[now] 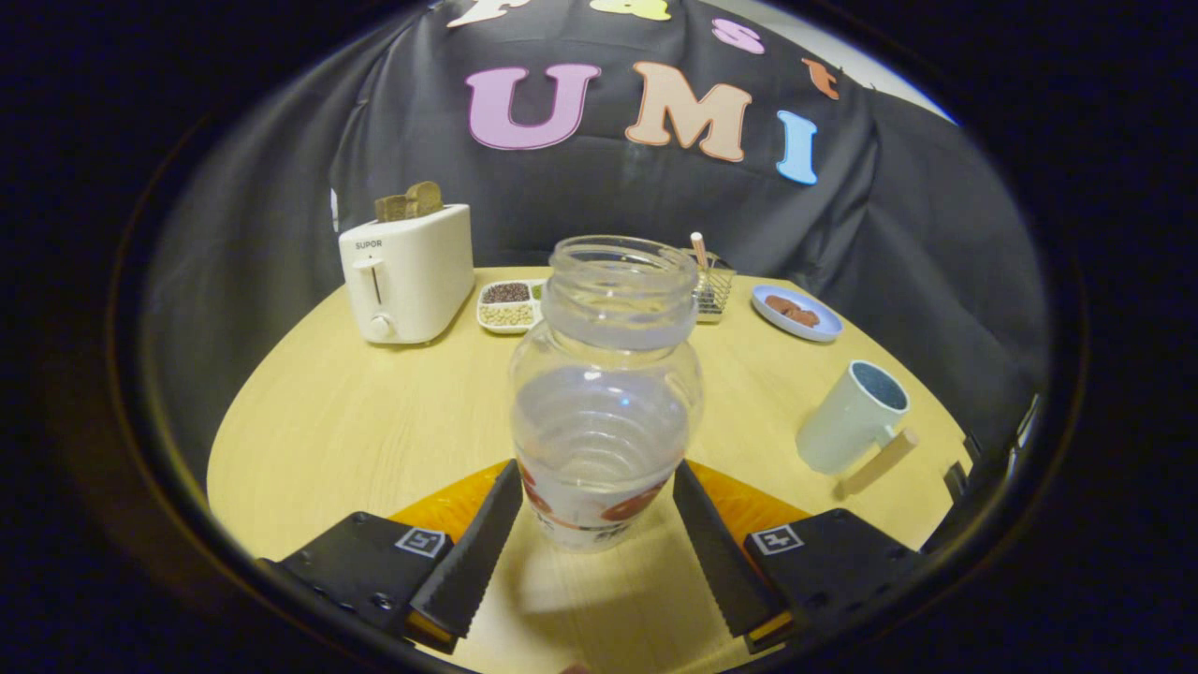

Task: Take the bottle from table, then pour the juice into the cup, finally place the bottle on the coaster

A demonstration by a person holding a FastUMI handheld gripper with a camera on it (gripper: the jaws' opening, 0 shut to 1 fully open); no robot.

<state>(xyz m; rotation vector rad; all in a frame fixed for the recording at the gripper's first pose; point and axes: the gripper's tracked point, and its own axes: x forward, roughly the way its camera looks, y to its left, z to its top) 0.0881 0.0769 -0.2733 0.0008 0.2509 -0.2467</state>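
Now | bottle (604,402) between fingers (473,552) | cup (850,417) beside | toaster (406,271) beyond

we are seeing even, fairly dim indoor light from above and behind, the bottle (606,393) casting a soft shadow toward the gripper (599,552), whose fingers are sitting apart beside it. fisheye distortion is bowing the table (356,421) edge; the rim is darkening and blurring.
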